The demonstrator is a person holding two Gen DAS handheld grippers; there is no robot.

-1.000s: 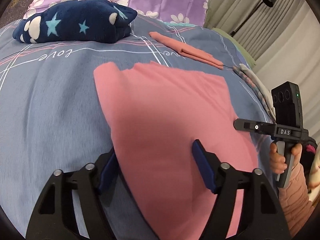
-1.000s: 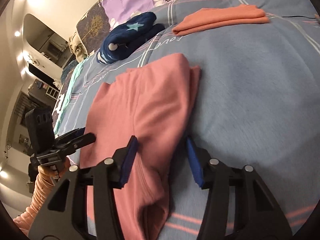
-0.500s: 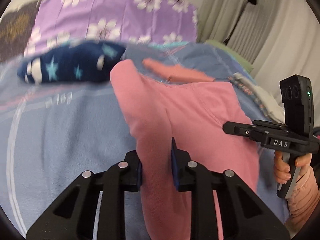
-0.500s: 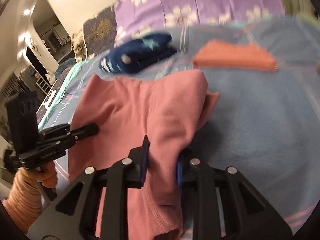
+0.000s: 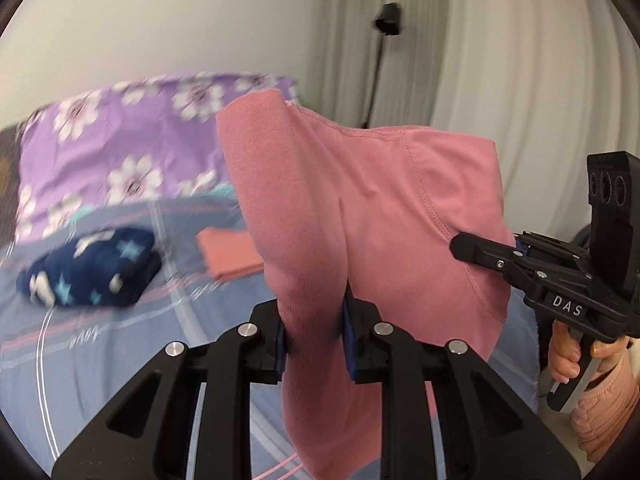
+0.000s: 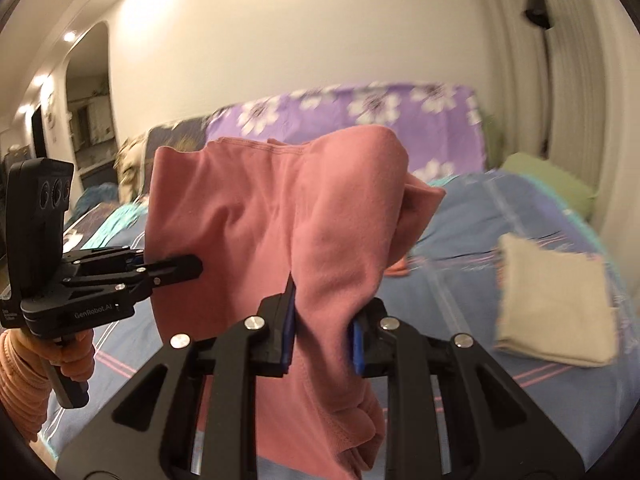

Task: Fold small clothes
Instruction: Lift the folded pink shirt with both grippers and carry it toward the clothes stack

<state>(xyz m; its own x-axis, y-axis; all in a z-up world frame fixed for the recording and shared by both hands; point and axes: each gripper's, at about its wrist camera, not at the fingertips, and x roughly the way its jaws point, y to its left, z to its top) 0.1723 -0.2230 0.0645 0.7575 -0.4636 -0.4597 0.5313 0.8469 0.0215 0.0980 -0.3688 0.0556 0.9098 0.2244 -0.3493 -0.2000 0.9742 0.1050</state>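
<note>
On the blue bedspread (image 5: 100,360), far left, lies a folded navy star-print garment (image 5: 88,272), with a folded orange-pink cloth (image 5: 228,254) to its right. The left gripper (image 5: 314,340) pinches a bunched fold of the pink garment (image 5: 380,216), which hangs raised above the bed. The right gripper (image 6: 324,336) pinches the same garment at its other side. A folded beige cloth (image 6: 556,304) rests on the bedspread at right.

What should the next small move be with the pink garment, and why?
Probably carry the pink garment forward and lower it onto the bedspread to close the fold: left gripper and right gripper each pinch it, lifted and draped.
</note>
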